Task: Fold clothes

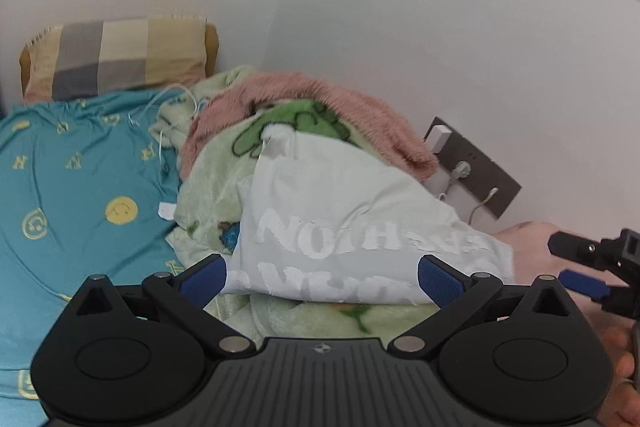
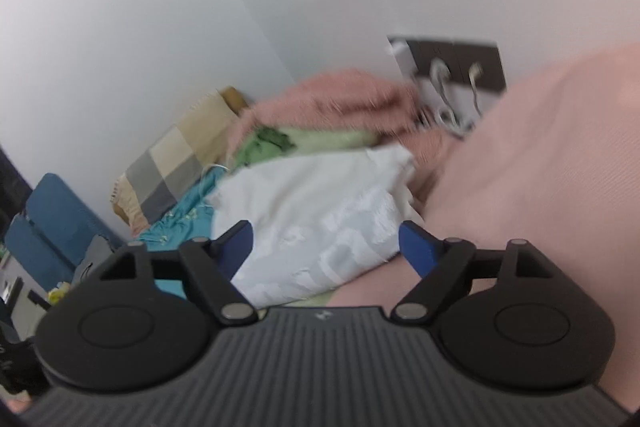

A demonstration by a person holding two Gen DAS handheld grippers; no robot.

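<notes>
Though folded, white T-shirt (image 1: 352,227) perched on lumpy green blanket (image 1: 216,183), just beside pink fleece (image 1: 320,95): could slump and unfold off that soft heap. Left gripper (image 1: 322,275) spread wide, clamped on nothing, shirt's near edge lying between pads untouched. Right gripper (image 2: 326,247) likewise wide, empty, just short of shirt.
</notes>
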